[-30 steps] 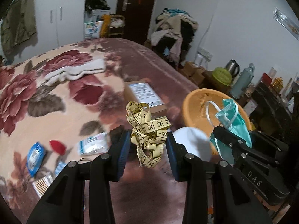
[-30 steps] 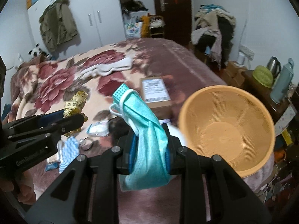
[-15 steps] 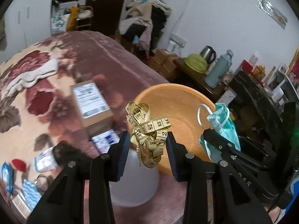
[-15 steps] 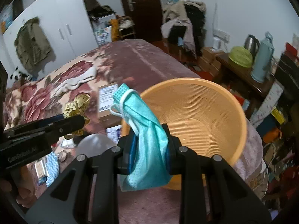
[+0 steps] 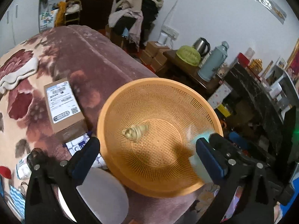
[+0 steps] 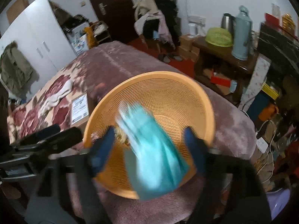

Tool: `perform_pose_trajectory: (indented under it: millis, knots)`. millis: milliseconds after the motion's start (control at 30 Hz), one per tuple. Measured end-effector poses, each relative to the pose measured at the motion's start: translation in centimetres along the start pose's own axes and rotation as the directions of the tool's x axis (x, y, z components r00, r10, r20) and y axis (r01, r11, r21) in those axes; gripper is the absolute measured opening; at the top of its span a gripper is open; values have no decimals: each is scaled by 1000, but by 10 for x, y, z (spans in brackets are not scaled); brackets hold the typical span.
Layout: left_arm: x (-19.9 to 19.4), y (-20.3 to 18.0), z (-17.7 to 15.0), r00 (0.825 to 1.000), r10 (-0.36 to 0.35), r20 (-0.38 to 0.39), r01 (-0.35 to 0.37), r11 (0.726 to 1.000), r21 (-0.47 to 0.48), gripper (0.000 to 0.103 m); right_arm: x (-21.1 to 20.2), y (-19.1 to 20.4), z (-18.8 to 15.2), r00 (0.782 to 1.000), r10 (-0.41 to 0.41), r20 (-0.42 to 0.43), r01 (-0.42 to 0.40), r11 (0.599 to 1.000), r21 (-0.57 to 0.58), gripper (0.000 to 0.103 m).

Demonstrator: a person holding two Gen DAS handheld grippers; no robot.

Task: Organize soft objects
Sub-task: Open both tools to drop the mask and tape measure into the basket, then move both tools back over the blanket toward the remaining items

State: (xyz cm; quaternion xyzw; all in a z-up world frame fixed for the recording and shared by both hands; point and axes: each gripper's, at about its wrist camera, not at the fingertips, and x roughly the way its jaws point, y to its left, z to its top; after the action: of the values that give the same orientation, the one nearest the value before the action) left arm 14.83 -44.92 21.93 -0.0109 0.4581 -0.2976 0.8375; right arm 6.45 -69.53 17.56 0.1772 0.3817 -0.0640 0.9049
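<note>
Both grippers hung over the orange mesh basket (image 5: 203, 110) on the bed (image 5: 104, 56). The left gripper (image 5: 147, 155) had its jaws spread wide and empty; the bunched yellow tape measure (image 5: 135, 131) lay blurred near the basket's middle, clear of both fingers. The right gripper (image 6: 149, 145) likewise stood with jaws apart, the teal face mask (image 6: 155, 149) smeared by motion between them and touching neither pad, so it was judged to be falling. To do this step well, each release should happen over the basin's centre, not its rim, with the jaws opened fully so the mask's ear loops cannot snag a pad. A cardboard box (image 5: 62, 104) and small packets (image 5: 23, 168) remained on the blanket beside the basket.
</note>
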Motion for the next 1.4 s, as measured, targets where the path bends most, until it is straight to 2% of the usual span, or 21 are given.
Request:
perform_pose_trajectory:
  millis: [133, 233, 700, 1067, 1400]
  knots:
    - [-8, 7, -1, 998, 44, 43, -44, 999, 4, 103, 1, -4, 0, 1000, -13, 0, 13, 1000, 10, 96]
    - [-15, 7, -2, 996, 72, 59, -74, 997, 23, 103, 0, -2, -1, 1000, -20, -5, 20, 1000, 3, 103]
    - [-56, 37, -12, 984, 153, 92, -155, 988, 13, 103, -10, 22, -7, 999, -45, -9, 44, 997, -66, 103]
    - [-101, 81, -30, 976, 184, 116, -180, 983, -42, 103, -24, 71, -15, 999, -36, 6, 37, 987, -153, 103]
    - [-145, 145, -56, 970, 216, 115, -206, 974, -95, 103, -22, 126, -31, 1000, 4, -14, -8, 968, -249, 103]
